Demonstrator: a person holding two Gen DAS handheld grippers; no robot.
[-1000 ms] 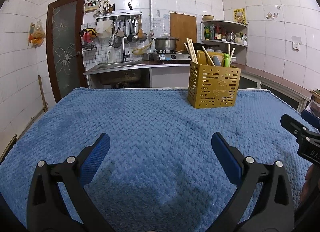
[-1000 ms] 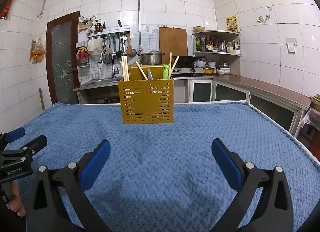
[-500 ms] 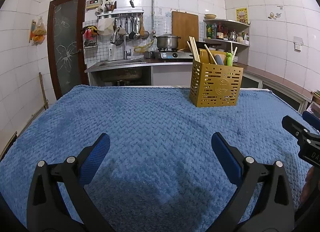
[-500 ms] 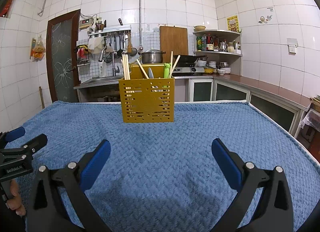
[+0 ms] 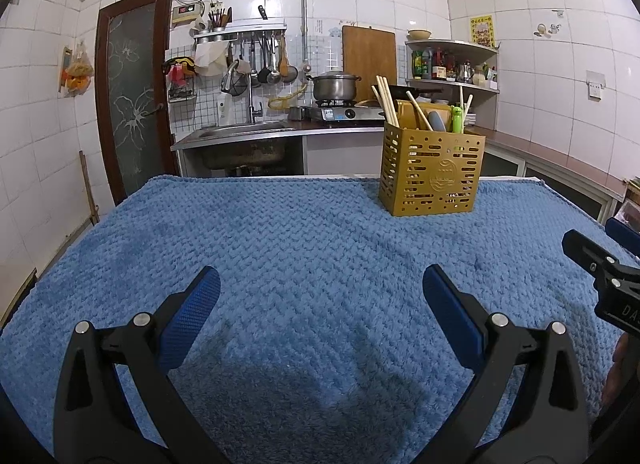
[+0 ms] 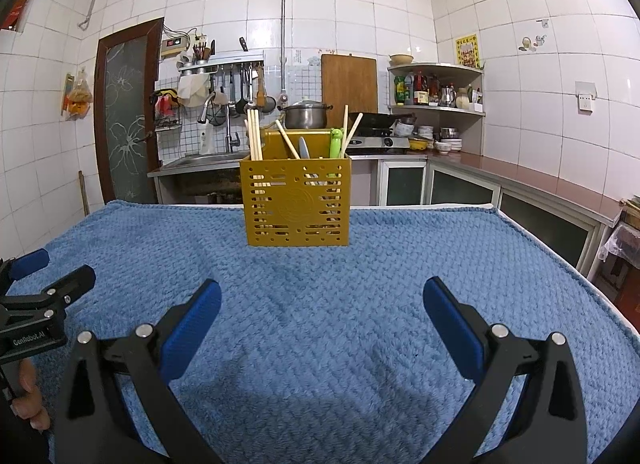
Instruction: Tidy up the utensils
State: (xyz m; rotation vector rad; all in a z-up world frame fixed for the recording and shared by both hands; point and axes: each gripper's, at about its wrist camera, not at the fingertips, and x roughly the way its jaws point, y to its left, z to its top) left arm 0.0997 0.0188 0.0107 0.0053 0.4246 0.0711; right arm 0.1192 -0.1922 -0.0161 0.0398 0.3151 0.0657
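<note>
Utensils sit upright in the yellow perforated holder (image 6: pixel 298 202) at the far middle of the tabletop (image 6: pixel 360 304), which is covered in a blue knitted cloth. In the left wrist view the holder (image 5: pixel 432 176) is far right. We see wooden chopsticks (image 6: pixel 254 134) bunched at its left end, another wooden stick (image 6: pixel 287 139) leaning, a grey-blue handle (image 6: pixel 305 148), a green piece (image 6: pixel 336 140) and more sticks at the right. No loose utensils on the cloth that we can see, so we judge the sorting mostly done or about to start from the holder.

Handling guess: chopsticks are light, stiff and thin, and smooth enough to slip or roll between pads; take them near the exposed upper shaft, above the rim. The holder looks like light plastic and could tip or slide on the soft cloth if a stick is dragged sideways.

Left gripper (image 5: pixel 320 298) hovers low over the near cloth, fingers wide, nothing held. Right gripper (image 6: pixel 322 302) the same: low, level, fingers wide and empty, aimed straight at the holder. Both are well apart from it. Each shows at the edge of the other's view.
</note>
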